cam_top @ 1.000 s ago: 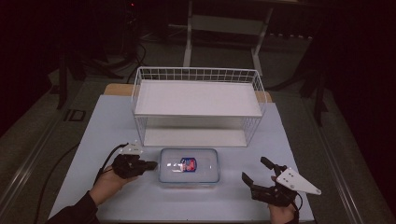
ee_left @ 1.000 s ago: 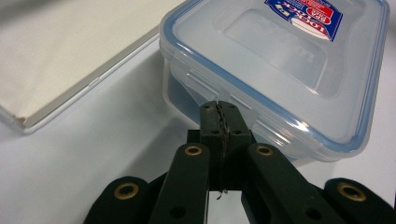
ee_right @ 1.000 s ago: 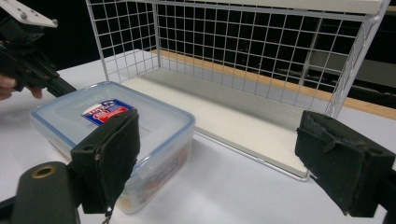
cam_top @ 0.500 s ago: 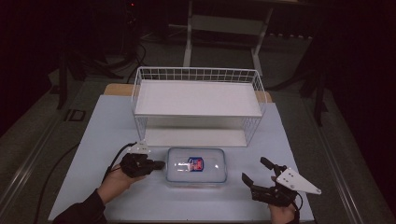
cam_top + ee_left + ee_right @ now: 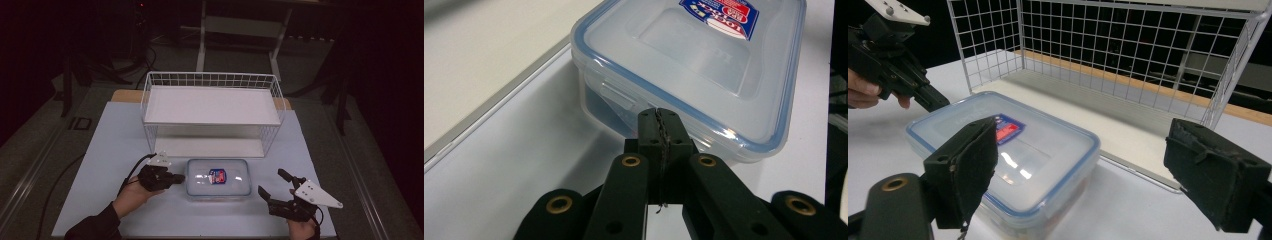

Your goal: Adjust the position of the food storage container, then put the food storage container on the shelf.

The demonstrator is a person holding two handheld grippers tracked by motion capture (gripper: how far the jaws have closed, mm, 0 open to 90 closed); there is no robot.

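A clear plastic container (image 5: 218,177) with a blue-rimmed lid and a red and blue label lies on the table in front of the wire rack. My left gripper (image 5: 178,178) is shut with nothing in it, and its tips sit against the container's left side. In the left gripper view the shut jaws (image 5: 659,122) meet the container (image 5: 704,65) just beside a side latch. My right gripper (image 5: 272,183) stands open a little to the right of the container, apart from it. In the right gripper view its open jaws (image 5: 1093,165) frame the container (image 5: 1003,150), with the left gripper (image 5: 903,65) beyond it.
A white wire rack (image 5: 212,107) with an upper and a lower shelf stands behind the container, its open front toward me; its mesh (image 5: 1128,55) rises close behind. The light table (image 5: 110,150) has free room at the left and front. Dark floor and stands lie beyond.
My left gripper has moved right, staying shut, and the container has slid right with it. The right gripper has kept still and open.
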